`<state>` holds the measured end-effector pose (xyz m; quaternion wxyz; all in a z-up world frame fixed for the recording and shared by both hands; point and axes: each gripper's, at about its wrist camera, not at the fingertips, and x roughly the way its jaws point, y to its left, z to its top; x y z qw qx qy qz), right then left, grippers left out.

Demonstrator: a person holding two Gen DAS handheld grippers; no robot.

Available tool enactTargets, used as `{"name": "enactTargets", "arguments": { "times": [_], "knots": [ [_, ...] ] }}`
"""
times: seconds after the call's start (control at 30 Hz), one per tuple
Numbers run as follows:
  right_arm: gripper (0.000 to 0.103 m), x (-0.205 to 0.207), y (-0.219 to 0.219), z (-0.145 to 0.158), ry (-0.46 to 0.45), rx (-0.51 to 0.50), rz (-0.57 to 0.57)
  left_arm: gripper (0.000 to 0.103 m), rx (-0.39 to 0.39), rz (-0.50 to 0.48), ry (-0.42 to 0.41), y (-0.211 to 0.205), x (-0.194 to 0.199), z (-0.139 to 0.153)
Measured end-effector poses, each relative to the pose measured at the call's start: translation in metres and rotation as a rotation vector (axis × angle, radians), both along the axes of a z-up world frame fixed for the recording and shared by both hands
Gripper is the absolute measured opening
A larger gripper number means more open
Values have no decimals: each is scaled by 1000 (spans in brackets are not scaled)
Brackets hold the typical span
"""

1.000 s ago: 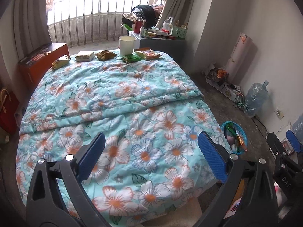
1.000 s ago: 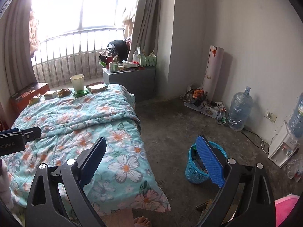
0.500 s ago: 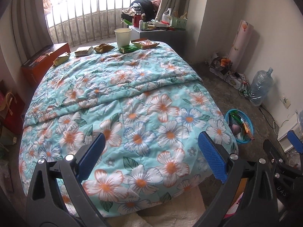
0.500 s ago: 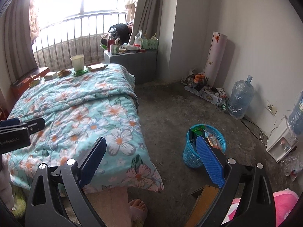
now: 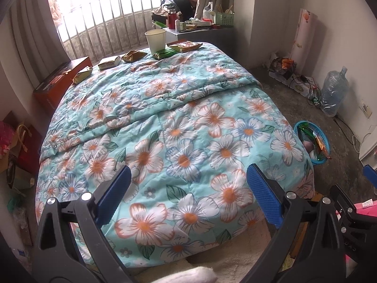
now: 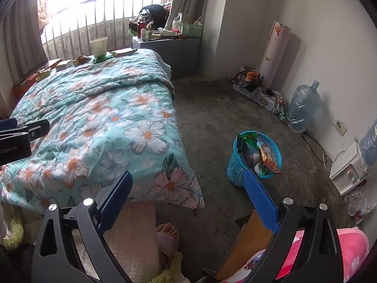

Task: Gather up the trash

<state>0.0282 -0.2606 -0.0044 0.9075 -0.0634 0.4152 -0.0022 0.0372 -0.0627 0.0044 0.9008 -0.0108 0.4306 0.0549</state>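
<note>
Several snack wrappers lie along the far edge of the floral bed (image 5: 179, 127): a green one (image 5: 164, 53), an orange one (image 5: 185, 46), a brown one (image 5: 132, 56) and two more further left (image 5: 108, 62). A paper cup (image 5: 155, 39) stands among them. A blue basket (image 6: 255, 157) holding wrappers sits on the floor right of the bed. My left gripper (image 5: 188, 191) hovers open over the bed's near end, empty. My right gripper (image 6: 188, 193) is open and empty above the bed's corner, the basket just past its right finger.
A grey cabinet (image 6: 169, 47) crowded with bottles stands beyond the bed. A water jug (image 6: 301, 108), cables and a white appliance (image 6: 348, 172) line the right wall. A person's slippered foot (image 6: 167, 235) and a wooden board (image 6: 247, 240) are below the right gripper. A red box (image 5: 59, 82) flanks the bed's left.
Both grippers have drawn back and up from the bed, so more of the quilt, floor and basket shows. Their jaws stay open and empty.
</note>
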Motion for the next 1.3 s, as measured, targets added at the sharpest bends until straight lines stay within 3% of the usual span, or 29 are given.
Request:
{"name": "enactTargets", "arguments": {
  "times": [0.67,1.3],
  "knots": [
    [93,-7,17,7,-7,-20,36,94,-19,40,-29,19,-12,10],
    [93,-11,14,8,-10,-16,30,94,-21,10,-26,11,-13,11]
  ]
}}
